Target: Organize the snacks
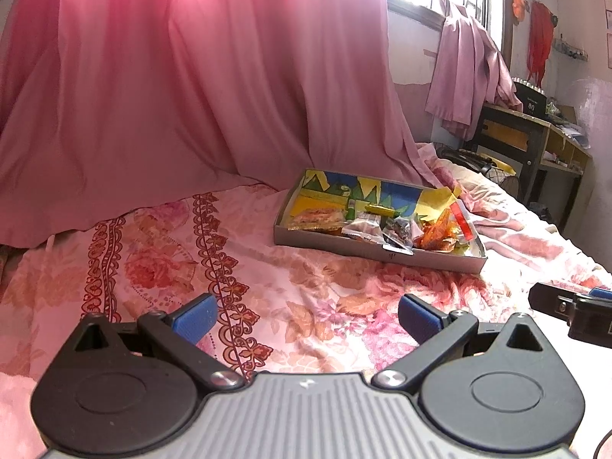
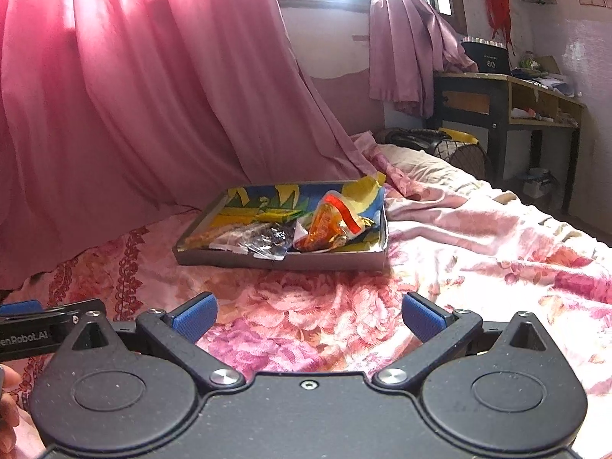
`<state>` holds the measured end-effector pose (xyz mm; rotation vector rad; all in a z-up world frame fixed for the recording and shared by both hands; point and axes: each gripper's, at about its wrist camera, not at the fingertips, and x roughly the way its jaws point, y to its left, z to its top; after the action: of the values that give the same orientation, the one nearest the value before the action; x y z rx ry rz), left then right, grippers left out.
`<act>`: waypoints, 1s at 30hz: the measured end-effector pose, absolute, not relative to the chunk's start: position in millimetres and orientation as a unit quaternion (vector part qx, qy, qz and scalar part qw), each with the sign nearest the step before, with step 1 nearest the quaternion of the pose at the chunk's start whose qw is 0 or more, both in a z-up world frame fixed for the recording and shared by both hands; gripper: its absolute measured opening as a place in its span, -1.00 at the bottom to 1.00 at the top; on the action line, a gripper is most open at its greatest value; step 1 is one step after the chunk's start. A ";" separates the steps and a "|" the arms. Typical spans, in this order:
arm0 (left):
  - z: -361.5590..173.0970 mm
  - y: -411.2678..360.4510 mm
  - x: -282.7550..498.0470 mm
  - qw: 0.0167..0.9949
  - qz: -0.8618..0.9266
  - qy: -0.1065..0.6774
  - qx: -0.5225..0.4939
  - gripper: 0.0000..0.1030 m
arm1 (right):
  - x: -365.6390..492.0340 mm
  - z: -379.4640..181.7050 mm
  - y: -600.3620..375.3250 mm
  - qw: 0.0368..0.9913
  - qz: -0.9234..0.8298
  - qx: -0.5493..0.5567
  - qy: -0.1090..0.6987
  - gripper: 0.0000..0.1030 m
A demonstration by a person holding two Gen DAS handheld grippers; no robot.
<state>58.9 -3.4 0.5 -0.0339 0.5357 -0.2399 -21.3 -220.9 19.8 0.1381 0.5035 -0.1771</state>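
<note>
A shallow grey cardboard tray with a colourful lining lies on the floral bedspread. Several snack packets fill its near side: an orange packet, a dark foil packet, a clear packet and a green stick. My left gripper hovers open over the bedspread, well short of the tray, nothing between its blue pads. My right gripper is likewise open and empty, in front of the tray.
A pink curtain hangs behind the bed. A wooden desk stands at the far right, with a dark bag at the bed's far end. Each gripper's body shows at the other view's edge. Part of a hand appears at the lower left.
</note>
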 end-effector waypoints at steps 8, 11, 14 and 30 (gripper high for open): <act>-0.8 -3.4 60.9 0.956 -0.116 0.269 -0.015 0.99 | -18.8 17.4 -222.6 0.959 -0.093 0.068 0.257 0.99; -1.4 -3.3 61.4 0.956 -0.115 0.270 -0.015 0.99 | -18.8 17.2 -221.8 0.959 -0.093 0.067 0.259 0.99; -1.9 -3.0 61.2 0.956 -0.114 0.272 -0.015 0.99 | -17.4 16.6 -221.2 0.959 -0.092 0.065 0.260 0.99; -2.2 -2.6 62.0 0.955 -0.113 0.274 -0.015 0.99 | -16.4 15.3 -220.1 0.958 -0.091 0.061 0.265 0.99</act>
<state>62.0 -2.6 -2.2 -0.0308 0.5561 -0.2293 -16.4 -220.1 15.3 0.1246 0.5385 -0.1837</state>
